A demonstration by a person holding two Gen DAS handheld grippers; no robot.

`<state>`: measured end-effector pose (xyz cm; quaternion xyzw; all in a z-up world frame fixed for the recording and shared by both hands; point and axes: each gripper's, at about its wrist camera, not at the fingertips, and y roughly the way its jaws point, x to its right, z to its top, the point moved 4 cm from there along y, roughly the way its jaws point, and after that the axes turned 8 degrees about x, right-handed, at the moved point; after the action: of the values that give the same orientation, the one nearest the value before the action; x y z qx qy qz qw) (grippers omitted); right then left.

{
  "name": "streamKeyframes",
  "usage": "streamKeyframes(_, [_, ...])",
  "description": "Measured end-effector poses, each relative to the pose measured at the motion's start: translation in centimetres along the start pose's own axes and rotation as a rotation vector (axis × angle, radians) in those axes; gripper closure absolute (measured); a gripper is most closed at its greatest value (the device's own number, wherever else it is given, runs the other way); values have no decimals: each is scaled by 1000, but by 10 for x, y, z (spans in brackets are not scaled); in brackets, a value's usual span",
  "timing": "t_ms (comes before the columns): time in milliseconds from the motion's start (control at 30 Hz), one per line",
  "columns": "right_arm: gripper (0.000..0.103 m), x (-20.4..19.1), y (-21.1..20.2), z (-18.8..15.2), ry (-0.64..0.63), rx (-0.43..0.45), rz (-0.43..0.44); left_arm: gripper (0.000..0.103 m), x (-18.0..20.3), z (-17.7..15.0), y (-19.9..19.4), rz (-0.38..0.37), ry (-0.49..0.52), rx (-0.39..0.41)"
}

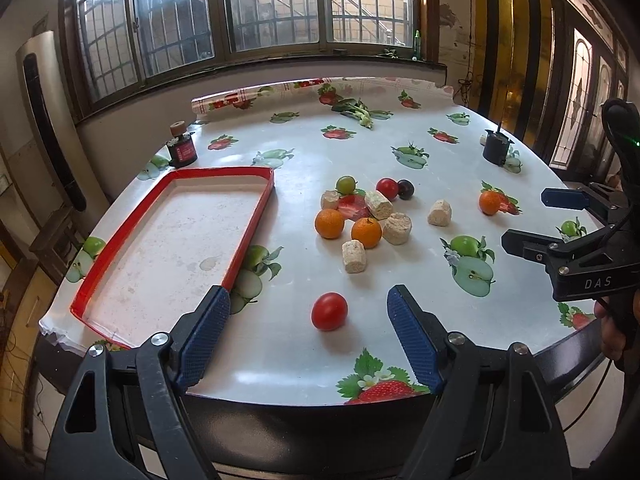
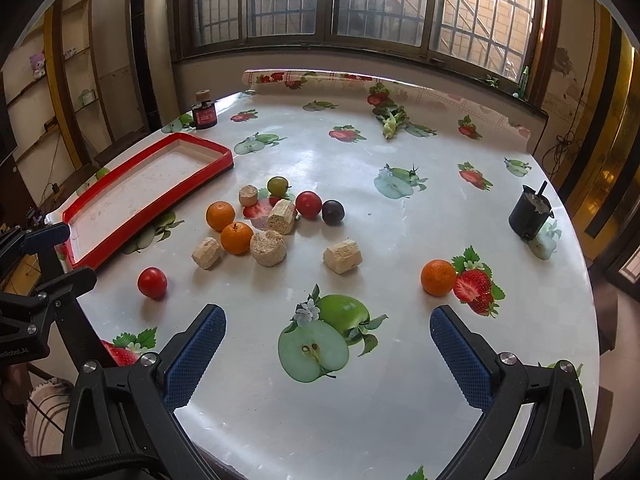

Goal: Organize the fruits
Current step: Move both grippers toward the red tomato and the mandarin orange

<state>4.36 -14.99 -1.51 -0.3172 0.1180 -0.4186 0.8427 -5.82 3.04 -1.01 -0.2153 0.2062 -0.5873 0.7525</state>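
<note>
Fruits lie loose on the table (image 1: 280, 360), none yet in the red-rimmed tray (image 1: 256, 216). The left gripper (image 1: 308, 320) hangs at the bottom of its view with its blue pads spread wide and nothing between them but bare cloth; the nearest red tomato (image 1: 329, 311) sits just ahead, lower centre of the frame, right of the tray's near corner. It looks small, smooth and round, likely light and apt to roll or squirt out, so a gentle squeeze across its widest middle seems best. The right gripper (image 2: 328, 332) is likewise wide apart and empty, low in its view over a printed apple; a lone orange (image 2: 438, 277) rests at right of centre, firmer and dimpled, probably easier to pinch. Farther out, mid-frame, two oranges (image 2: 220, 215), a second red fruit (image 2: 308, 204), a dark plum (image 2: 333, 212) and a green fruit (image 2: 277, 185) crowd among pale cork-like blocks (image 2: 268, 248), which may hamper the fingers' entry.
</note>
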Motion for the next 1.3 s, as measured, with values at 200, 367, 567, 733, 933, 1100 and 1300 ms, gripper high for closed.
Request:
streamKeyframes(200, [0, 0, -3, -2, -3, 5, -1, 22, -1, 2, -6, 36, 6, 19])
streamKeyframes(367, [0, 0, -8, -1, 3, 35, 10, 22, -3, 4, -11, 55, -12, 57])
streamKeyframes(567, [0, 1, -25, 4, 3, 152, 48, 22, -6, 12, -24, 86, -28, 148])
streamKeyframes(733, [0, 1, -30, 7, -1, 178, 67, 21, -4, 13, -24, 92, -21, 157])
streamKeyframes(933, [0, 2, -30, 7, 1, 185, 63, 21, -2, 10, -27, 87, -12, 172])
streamKeyframes(1100, [0, 7, -34, 5, 16, 212, 83, 21, -2, 8, -26, 86, -9, 162])
streamKeyframes(1300, [0, 8, -35, 4, 11, 219, 89, 21, -3, 5, -27, 82, -10, 159])
